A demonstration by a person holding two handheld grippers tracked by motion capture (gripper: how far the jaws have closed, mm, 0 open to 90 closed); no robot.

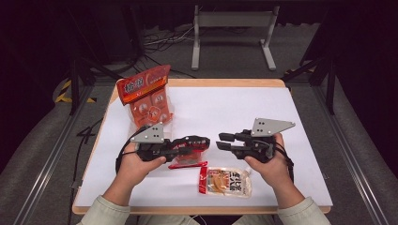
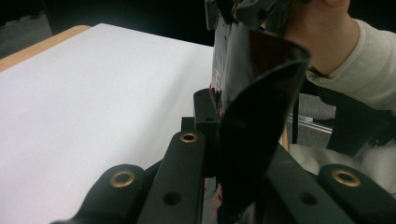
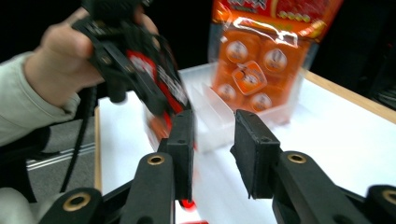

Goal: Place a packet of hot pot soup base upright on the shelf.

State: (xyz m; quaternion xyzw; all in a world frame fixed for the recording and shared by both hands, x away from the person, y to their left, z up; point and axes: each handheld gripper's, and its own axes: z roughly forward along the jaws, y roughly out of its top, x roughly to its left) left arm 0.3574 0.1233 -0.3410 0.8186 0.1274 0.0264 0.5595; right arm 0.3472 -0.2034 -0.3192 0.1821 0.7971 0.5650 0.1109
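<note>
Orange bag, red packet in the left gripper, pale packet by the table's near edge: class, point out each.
Orange bag (image 1: 149, 96), high view: middle of its front.
Red packet (image 1: 193, 146), high view: the part between the left gripper's jaws.
Pale packet (image 1: 230, 182), high view: its clear middle.

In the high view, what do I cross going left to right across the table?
Orange snack bag standing at the back left → left hand-held gripper, shut on a red-and-black packet → clear snack pouch lying near the front → right hand-held gripper, jaws apart, nothing between them.

Left gripper (image 1: 199, 142) jaws clamped; right gripper (image 1: 224, 140) jaws parted, facing it.
</note>
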